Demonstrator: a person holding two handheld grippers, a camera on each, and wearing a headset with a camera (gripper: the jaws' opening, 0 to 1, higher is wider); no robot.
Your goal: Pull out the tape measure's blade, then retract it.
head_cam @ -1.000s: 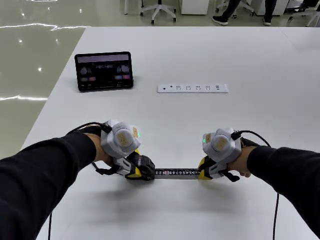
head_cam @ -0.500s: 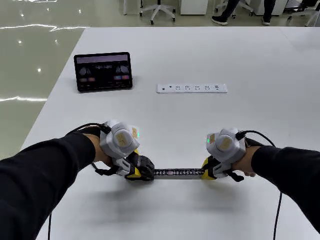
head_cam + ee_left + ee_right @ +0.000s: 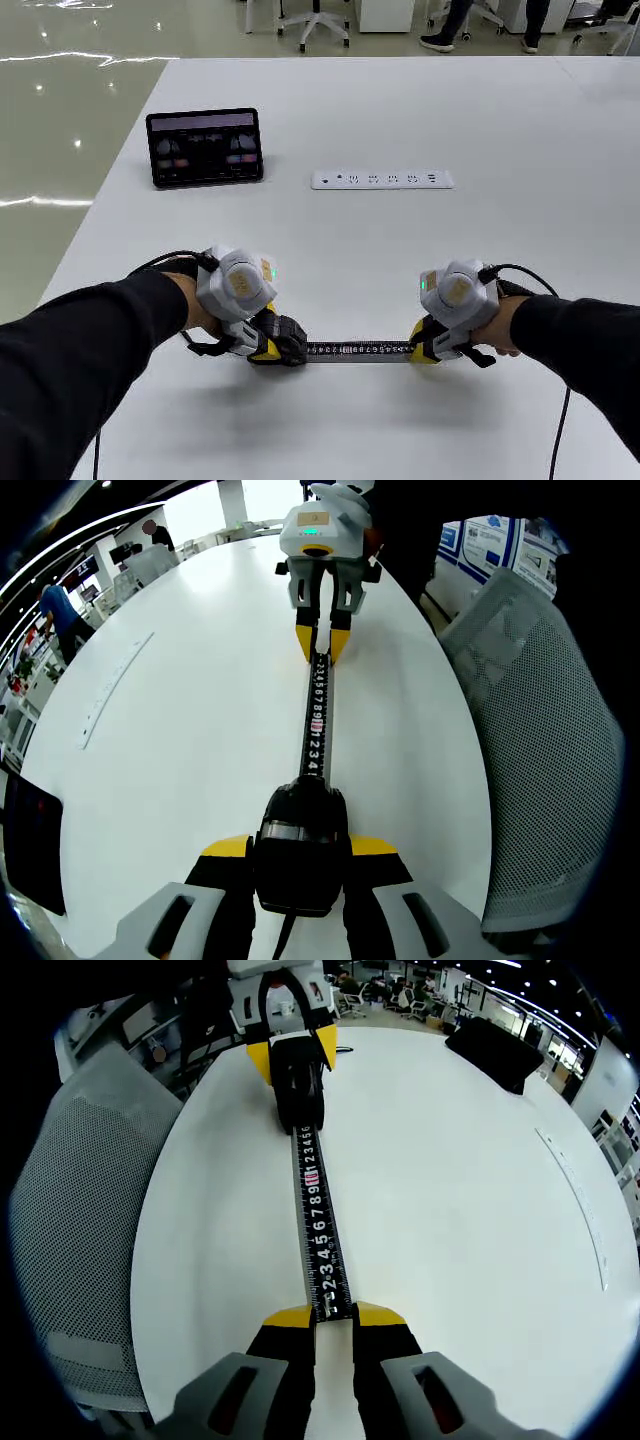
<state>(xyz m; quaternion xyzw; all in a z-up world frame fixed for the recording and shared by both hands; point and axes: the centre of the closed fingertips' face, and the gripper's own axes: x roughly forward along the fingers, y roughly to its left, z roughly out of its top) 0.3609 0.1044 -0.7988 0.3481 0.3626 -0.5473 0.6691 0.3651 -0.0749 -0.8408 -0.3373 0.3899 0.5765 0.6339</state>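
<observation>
Black sleeves (image 3: 85,345), white left gripper (image 3: 270,348), white right gripper (image 3: 419,352), yellow-tipped jaws

1. An open-plan office or lab.
2. Beyond the left gripper (image 3: 272,345) and right gripper (image 3: 420,352), a long white table (image 3: 450,110) bears a tablet (image 3: 205,147) and a power strip (image 3: 382,179).
3. Farther off, a swivel chair (image 3: 315,18) stands on the glossy floor (image 3: 60,100).
4. A mesh chair (image 3: 540,730) stands beside the left gripper.
</observation>
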